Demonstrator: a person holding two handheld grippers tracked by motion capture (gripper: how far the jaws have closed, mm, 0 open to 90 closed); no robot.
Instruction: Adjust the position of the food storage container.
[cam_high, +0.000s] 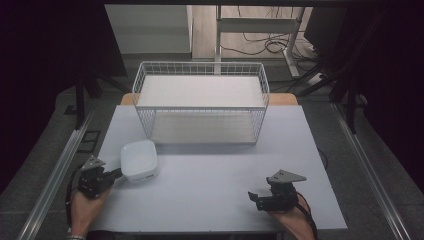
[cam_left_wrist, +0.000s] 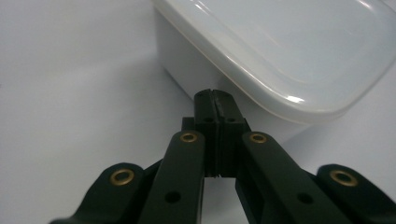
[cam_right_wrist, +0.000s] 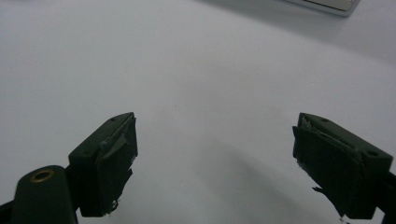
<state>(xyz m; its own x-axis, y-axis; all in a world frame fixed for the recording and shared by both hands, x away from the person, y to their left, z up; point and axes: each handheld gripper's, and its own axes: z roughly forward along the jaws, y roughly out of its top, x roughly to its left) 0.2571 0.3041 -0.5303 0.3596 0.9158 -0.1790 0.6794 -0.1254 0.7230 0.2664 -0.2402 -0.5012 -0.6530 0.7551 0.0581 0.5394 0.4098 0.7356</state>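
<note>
Right hand (cam_high: 290, 220): at the near edge of the table, right side, holding the right gripper (cam_high: 256, 198) low over the top.
Right gripper: points left across the table in the high view; grey three-cornered plate on top. In the right gripper view (cam_right_wrist: 215, 163) the two black jaws stand wide apart with only bare table between them; pads look worn and frayed. Nothing held.
Left hand (cam_high: 86, 207): at the near left corner of the table, forearm coming in from the bottom edge.
Left gripper (cam_high: 118, 173): points right and slightly away, toward the white box. In the left gripper view (cam_left_wrist: 215, 95) the jaws are pressed together, pad against pad, nothing between them.
Contact: closed tips sit right at the near side wall of the box, under the lid's overhang; touching or just short, cannot tell.
White box (cam_high: 139, 159): square, rounded corners, lid on, flat on the table just beyond the left gripper, left of centre. Left gripper view shows its translucent lid (cam_left_wrist: 299, 51) overhanging a white wall.
Table (cam_high: 215, 175): pale grey top.
Wire basket (cam_high: 201, 70): white, two levels, at the far middle of the table, well apart from the right gripper; the box lies near its front left corner, not touching.
Beyond: floor with cables, dark surroundings.
</note>
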